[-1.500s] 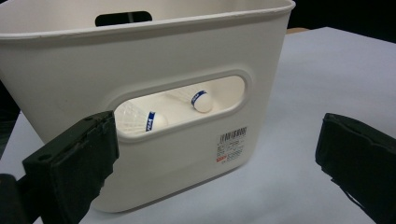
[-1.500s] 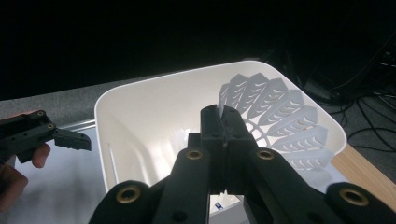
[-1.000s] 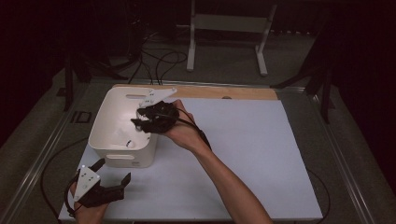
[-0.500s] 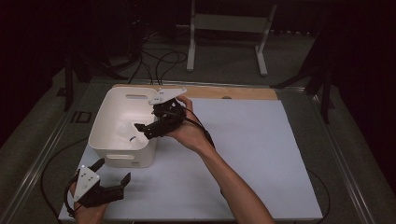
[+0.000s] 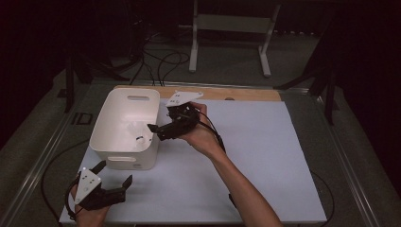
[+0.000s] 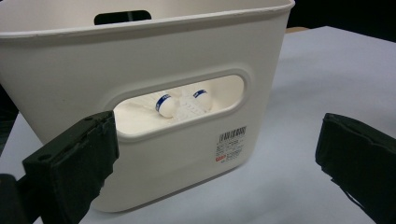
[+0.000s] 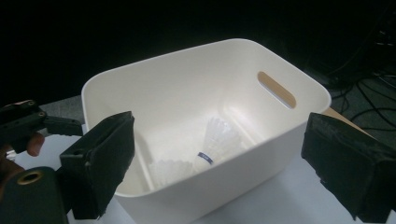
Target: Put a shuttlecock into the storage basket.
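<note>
Right gripper view: white shuttlecock (image 7: pixel 215 140), blue-banded cork, in bin (image 7: pixel 187 84).

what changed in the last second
The right tool moved from over the bin toward its right rim, and its jaws have just been opening, with nothing between them. Two shuttlecocks lie in the bin. The left tool, the bin and the mat stayed put.
</note>
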Demonstrator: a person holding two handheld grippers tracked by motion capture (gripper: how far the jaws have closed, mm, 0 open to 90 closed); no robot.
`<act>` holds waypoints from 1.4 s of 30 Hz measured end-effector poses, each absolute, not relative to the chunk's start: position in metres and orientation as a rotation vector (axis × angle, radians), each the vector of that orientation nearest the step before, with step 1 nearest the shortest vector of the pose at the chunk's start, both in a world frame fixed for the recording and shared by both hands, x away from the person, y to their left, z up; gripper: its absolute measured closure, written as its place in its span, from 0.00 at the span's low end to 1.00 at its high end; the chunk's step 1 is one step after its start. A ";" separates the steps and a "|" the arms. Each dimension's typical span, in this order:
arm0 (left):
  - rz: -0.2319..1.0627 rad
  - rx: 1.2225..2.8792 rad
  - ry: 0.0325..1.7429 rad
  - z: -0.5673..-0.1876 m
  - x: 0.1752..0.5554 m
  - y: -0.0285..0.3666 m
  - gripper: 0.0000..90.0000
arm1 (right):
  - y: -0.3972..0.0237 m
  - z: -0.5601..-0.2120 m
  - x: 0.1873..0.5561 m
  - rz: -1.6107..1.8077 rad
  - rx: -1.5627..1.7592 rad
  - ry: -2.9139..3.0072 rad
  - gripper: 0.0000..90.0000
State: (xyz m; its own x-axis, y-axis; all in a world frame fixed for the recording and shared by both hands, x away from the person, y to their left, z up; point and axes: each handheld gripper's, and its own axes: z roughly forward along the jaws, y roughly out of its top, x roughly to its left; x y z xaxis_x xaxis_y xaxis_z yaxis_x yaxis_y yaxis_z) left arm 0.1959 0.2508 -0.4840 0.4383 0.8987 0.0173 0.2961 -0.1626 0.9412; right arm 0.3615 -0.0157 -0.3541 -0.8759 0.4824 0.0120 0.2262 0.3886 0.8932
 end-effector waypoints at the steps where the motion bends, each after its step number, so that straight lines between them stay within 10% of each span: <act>1: 0.757 1.695 1.045 -0.484 0.196 0.251 0.00 | -0.017 -0.354 0.362 1.481 0.630 2.400 0.10; 42: 0.750 1.703 1.046 -0.484 0.196 0.248 0.00 | -0.103 -0.386 0.348 1.414 0.782 2.312 0.10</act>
